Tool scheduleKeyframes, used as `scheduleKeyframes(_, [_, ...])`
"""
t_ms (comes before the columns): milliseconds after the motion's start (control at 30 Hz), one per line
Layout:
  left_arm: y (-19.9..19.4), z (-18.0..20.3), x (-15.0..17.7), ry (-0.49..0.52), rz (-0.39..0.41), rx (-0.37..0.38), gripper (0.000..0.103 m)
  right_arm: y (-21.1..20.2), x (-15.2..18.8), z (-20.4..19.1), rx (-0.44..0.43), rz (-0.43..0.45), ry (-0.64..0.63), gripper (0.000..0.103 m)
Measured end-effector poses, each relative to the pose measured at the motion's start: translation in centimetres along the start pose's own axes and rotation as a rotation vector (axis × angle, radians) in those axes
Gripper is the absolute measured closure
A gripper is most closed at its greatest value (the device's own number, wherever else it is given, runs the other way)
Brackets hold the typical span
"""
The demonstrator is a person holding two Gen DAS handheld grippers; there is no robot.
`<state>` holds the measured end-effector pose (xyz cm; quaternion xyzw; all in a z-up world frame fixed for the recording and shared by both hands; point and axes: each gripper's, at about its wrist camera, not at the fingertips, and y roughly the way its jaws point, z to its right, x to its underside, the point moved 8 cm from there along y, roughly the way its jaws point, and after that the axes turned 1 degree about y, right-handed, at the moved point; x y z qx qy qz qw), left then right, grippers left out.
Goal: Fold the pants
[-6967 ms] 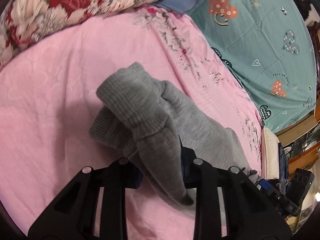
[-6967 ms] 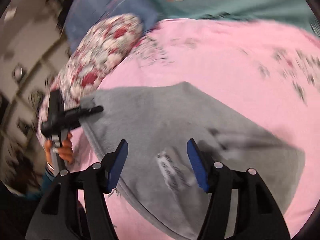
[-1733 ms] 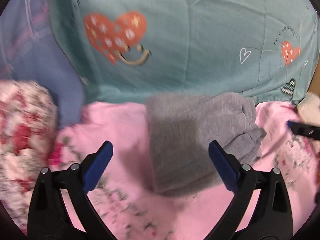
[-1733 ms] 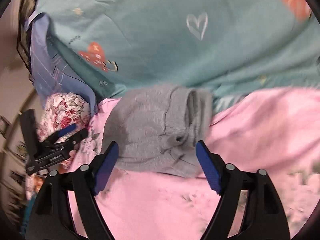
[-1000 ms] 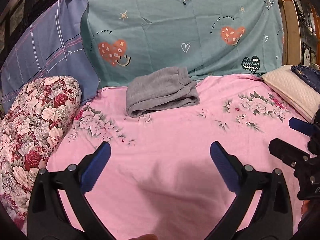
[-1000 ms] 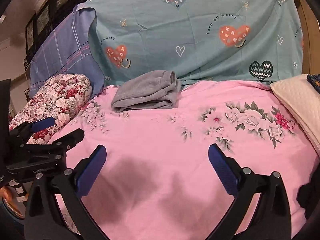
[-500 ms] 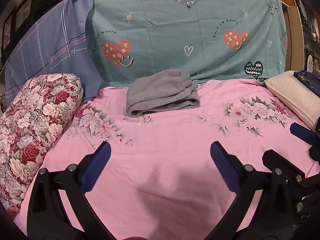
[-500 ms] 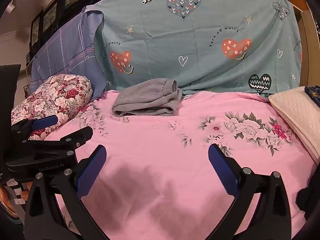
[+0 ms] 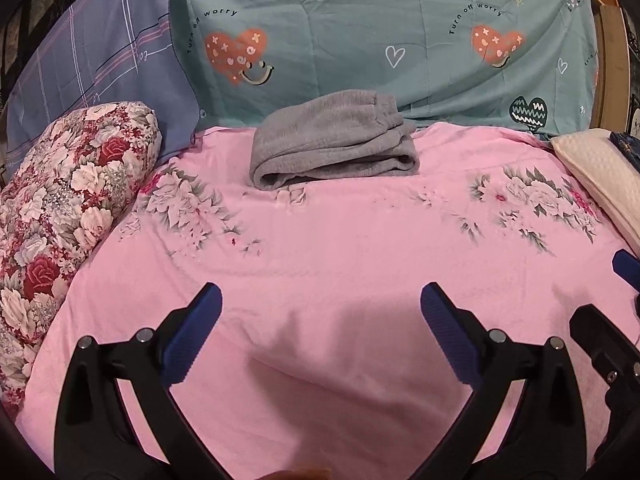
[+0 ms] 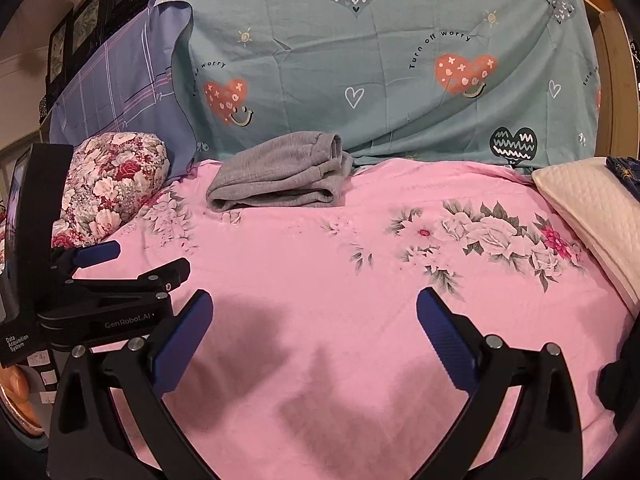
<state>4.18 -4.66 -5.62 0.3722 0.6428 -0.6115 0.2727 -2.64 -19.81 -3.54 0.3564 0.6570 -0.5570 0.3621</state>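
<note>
The gray pants [image 9: 332, 140] lay folded into a compact bundle at the far edge of the bed, resting on the pink floral sheet [image 9: 340, 248] and touching the teal heart-print cloth [image 9: 360, 40] that rose behind them. In the right wrist view the same bundle [image 10: 280, 176] sat left of centre, with the layered fold edges facing forward. The left hand-held gripper [image 9: 320, 312] hung over the near part of the sheet with its blue-padded fingers spread wide and nothing between them, well apart from the pants. The right hand-held gripper [image 10: 314, 316] was likewise spread wide and empty above the bare pink sheet. A red-and-white floral pillow [image 9: 68, 208] lay along the left side of the bed, in front of a blue plaid cloth [image 9: 100, 60]. A cream quilted pillow [image 10: 588, 204] sat at the right edge. From the right wrist view, the left hand-held gripper appeared at the left edge, seen side-on, with fingers of the hand [image 10: 16, 388] holding it just visible below.
</note>
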Motion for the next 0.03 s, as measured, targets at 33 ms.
scheduleKeyframes(33, [0.12, -0.07, 0.09, 0.002, -0.002, -0.006, 0.002, 0.09, 0.08, -0.07, 0.002, -0.002, -0.005, 0.001])
